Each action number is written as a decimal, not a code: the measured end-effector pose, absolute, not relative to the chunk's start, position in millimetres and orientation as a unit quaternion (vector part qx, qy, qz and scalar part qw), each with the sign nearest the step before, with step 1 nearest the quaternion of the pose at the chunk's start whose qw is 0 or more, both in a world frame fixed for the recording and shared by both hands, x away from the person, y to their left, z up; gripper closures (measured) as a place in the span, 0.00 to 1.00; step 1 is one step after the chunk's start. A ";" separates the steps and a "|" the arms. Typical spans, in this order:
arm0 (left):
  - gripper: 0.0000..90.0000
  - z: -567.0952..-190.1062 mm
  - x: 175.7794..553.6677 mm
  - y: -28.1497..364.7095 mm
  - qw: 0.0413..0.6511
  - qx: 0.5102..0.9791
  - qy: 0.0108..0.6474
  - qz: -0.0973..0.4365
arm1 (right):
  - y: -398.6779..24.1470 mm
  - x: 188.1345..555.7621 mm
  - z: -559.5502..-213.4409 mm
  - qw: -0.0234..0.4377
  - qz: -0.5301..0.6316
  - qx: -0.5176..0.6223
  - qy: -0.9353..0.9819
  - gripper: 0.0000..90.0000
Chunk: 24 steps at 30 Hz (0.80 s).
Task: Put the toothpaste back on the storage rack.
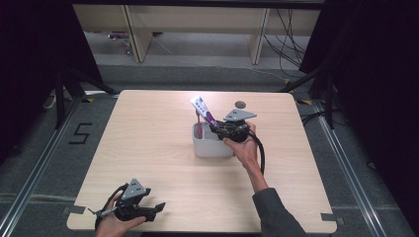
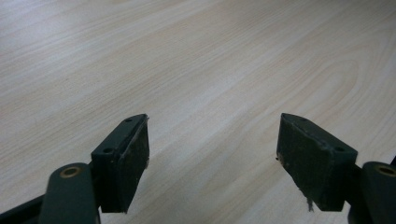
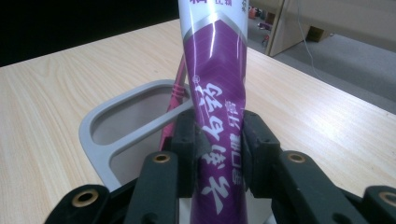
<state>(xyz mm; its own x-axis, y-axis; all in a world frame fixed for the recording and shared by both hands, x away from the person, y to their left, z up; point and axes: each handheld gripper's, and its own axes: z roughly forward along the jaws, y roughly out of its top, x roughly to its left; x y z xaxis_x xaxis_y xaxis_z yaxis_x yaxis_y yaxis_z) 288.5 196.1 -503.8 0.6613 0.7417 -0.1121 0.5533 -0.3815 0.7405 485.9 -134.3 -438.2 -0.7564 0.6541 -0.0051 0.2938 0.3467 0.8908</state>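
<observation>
A white and purple toothpaste tube (image 1: 203, 110) (image 3: 217, 93) stands up out of the grey-white holder (image 1: 211, 146) near the table's middle. My right gripper (image 1: 218, 129) (image 3: 217, 154) is shut on the tube, its pads pressing the purple part from both sides above the holder (image 3: 93, 135). A pink toothbrush (image 1: 198, 126) (image 3: 176, 95) stands in the holder's other compartment, beside the tube. My left gripper (image 1: 159, 207) (image 2: 212, 154) rests at the table's front left, jaws open over bare wood with nothing between them.
The light wooden table (image 1: 148, 143) has free room around the holder. A small round dark hole (image 1: 240, 104) lies near its far edge. Beyond the table stand wooden furniture legs (image 1: 257, 39) and loose cables (image 1: 289, 44) on the floor.
</observation>
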 end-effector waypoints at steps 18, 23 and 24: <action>0.28 -504.2 287.8 194.9 0.389 0.825 0.393 0.120 | -151.4 462.3 -419.3 0.180 0.496 0.293 0.798 0.71; 0.28 -504.6 288.4 194.9 0.387 0.826 0.392 0.120 | -165.1 452.4 -418.0 0.173 0.495 0.297 0.798 0.69; 0.28 -504.4 288.7 195.6 0.385 0.828 0.390 0.120 | -170.7 450.2 -419.2 0.160 0.501 0.303 0.795 0.67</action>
<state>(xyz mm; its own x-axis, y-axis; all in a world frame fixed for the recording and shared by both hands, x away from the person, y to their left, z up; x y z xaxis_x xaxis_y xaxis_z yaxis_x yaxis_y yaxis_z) 288.7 195.6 -504.4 0.6665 0.7385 -0.1021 0.5542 -0.3992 0.7304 450.2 -170.7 -419.2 -0.7651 0.6421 0.0484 0.3204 0.3145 0.8935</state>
